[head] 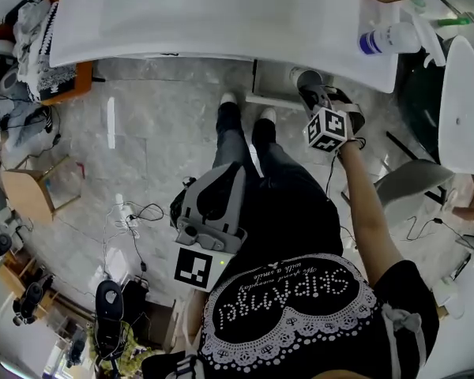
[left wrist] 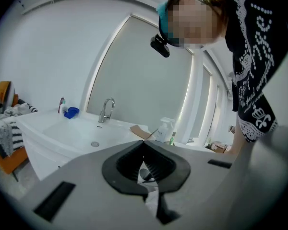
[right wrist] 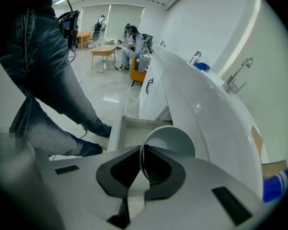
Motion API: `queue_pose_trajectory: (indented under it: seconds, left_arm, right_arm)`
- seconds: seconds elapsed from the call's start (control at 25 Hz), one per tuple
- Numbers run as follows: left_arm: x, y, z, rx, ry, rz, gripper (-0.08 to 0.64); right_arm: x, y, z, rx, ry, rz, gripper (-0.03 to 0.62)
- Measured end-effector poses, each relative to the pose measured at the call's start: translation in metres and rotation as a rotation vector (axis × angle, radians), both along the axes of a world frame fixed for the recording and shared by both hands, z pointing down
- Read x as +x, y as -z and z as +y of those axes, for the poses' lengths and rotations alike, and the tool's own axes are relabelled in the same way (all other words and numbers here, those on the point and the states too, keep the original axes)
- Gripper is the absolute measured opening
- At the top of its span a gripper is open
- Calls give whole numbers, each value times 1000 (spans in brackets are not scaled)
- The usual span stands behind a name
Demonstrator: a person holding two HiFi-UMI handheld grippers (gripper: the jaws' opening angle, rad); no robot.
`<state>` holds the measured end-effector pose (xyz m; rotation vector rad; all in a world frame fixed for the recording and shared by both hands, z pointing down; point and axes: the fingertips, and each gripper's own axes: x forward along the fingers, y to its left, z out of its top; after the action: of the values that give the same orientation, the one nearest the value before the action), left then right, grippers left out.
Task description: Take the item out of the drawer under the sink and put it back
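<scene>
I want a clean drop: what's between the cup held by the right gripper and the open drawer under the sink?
Nothing: the right gripper view shows bare space between cup and drawer.

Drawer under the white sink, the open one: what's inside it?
Only a bare pale floor shows in the open white drawer. The round white cup, gripped by its rim in the right gripper, covers the rest, so anything farther in is hidden.

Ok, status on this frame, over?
Left gripper shut, empty. Right gripper shut on white cup rim. Drawer open just beyond; nothing blocking.
</scene>
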<state>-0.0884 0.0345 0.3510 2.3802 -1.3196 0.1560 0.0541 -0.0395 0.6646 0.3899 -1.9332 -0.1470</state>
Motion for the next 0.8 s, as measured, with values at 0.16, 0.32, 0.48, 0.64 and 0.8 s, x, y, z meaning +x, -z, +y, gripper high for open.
queue_pose_trajectory:
  seconds: [0.16,0.32,0.48,0.64,0.8]
  left_arm:
    - [-7,0,2,-10,19,-1,5]
    - [-12,1,5,-16,30,-1,5]
    - [-15,0,8,-27,33,-2,5]
    - [-15,-3,11,-43,35,-6,5]
    - [-16,-7,14,-57,41,-8,5]
  right_arm:
    - [-1,-20,-8,-34,-8,21,25]
    - [-2,-46,-15,-80,-4,55,25]
    - [-1,-63,-22,-109,-15,72,25]
    - [-2,-76,-27,-126,-3,90,25]
    - [-4,-89,-28,-145,14,112,25]
